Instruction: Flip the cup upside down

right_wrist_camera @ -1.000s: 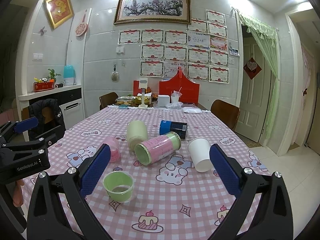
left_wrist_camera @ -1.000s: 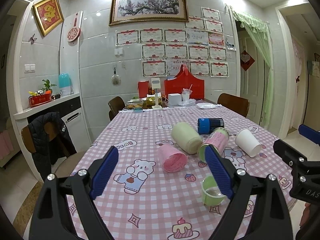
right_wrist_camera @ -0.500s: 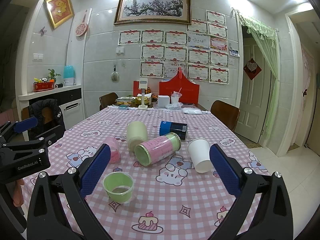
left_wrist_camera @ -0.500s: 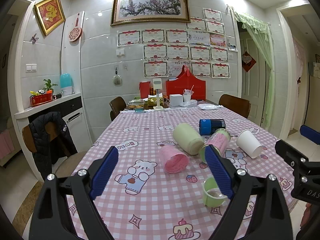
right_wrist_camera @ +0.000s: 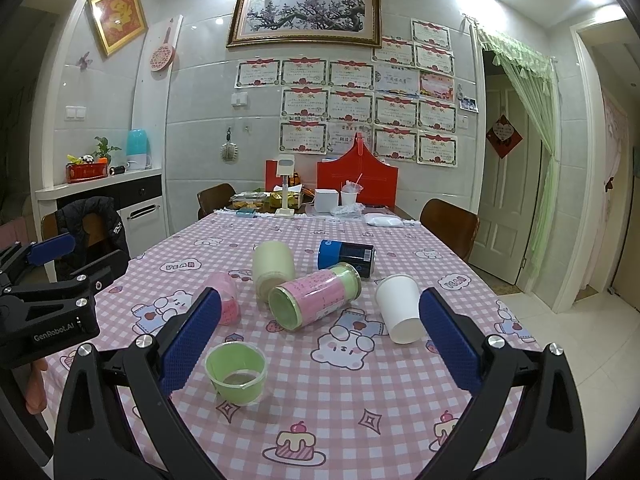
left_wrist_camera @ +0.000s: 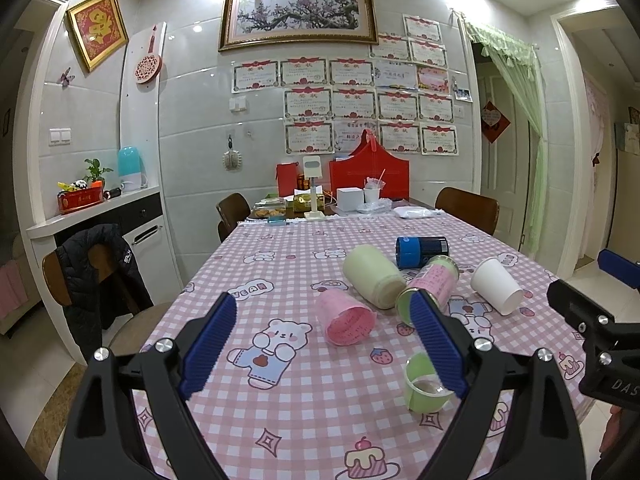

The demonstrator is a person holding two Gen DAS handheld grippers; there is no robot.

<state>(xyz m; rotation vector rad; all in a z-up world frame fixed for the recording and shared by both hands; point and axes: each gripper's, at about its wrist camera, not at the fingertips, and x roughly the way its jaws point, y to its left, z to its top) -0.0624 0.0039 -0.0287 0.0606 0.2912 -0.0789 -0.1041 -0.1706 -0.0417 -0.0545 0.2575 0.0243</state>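
A small green cup (right_wrist_camera: 237, 372) stands upright, mouth up, on the pink checked tablecloth (right_wrist_camera: 320, 420); it also shows in the left wrist view (left_wrist_camera: 422, 384), partly behind the right finger. Beyond it lie a pink cup (left_wrist_camera: 346, 318), a cream cup (left_wrist_camera: 372, 276), a pink-and-green cup (right_wrist_camera: 314, 300), a blue can (right_wrist_camera: 346, 256) and a white paper cup (right_wrist_camera: 400, 314), all on their sides. My left gripper (left_wrist_camera: 322, 356) is open and empty above the near table edge. My right gripper (right_wrist_camera: 320, 346) is open and empty, above and short of the green cup.
The far end of the table holds a red box (right_wrist_camera: 358, 184), a white box (right_wrist_camera: 326, 200), a small lamp (right_wrist_camera: 285, 184) and food trays. Wooden chairs stand at the sides (right_wrist_camera: 450, 224); one with a black jacket (left_wrist_camera: 94, 268) is on the left.
Both grippers stay open and almost still. The left wrist view has shifted very slightly; the cups have not moved.
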